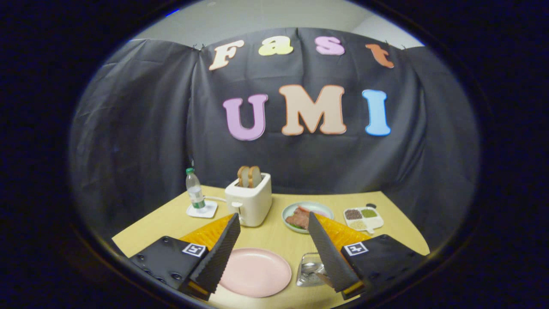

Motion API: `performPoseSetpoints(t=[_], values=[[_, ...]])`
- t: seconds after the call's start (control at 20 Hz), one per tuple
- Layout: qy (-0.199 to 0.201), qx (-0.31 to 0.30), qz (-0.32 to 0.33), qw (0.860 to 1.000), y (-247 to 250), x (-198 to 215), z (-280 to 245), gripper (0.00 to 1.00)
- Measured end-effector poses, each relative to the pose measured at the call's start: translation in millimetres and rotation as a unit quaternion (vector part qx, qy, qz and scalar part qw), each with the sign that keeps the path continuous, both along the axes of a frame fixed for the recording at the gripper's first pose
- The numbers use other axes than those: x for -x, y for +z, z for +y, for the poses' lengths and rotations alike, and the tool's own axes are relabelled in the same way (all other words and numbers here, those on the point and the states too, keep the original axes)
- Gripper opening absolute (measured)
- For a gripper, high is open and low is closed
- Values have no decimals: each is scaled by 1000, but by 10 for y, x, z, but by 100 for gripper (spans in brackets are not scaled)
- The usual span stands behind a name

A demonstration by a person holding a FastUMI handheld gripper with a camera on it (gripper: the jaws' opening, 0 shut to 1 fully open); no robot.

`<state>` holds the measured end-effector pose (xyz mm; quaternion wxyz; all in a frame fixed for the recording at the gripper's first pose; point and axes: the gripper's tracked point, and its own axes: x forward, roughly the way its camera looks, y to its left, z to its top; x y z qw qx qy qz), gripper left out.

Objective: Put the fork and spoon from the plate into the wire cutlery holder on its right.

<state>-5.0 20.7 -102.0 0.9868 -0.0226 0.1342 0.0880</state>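
Observation:
A pink plate lies on the yellow table, low between my two fingers, and its surface is bare. To its right stands the wire cutlery holder, partly hidden behind my right finger. Shiny metal cutlery shows inside it, but I cannot tell which pieces. My gripper hangs above the table, open wide, with nothing between its fingers.
Beyond the fingers stand a white toaster with two bread slices, a water bottle on a white coaster, a pale bowl of food and a divided dish of seasonings. The table ends at the black cloth wall.

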Motion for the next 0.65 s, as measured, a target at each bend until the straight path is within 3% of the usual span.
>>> performPoseSetpoints(t=[0.35,0.65], values=[[-54,3,-114,992,540,-80,47,100],[-58,1,-128,990,727,-172,48,100]])
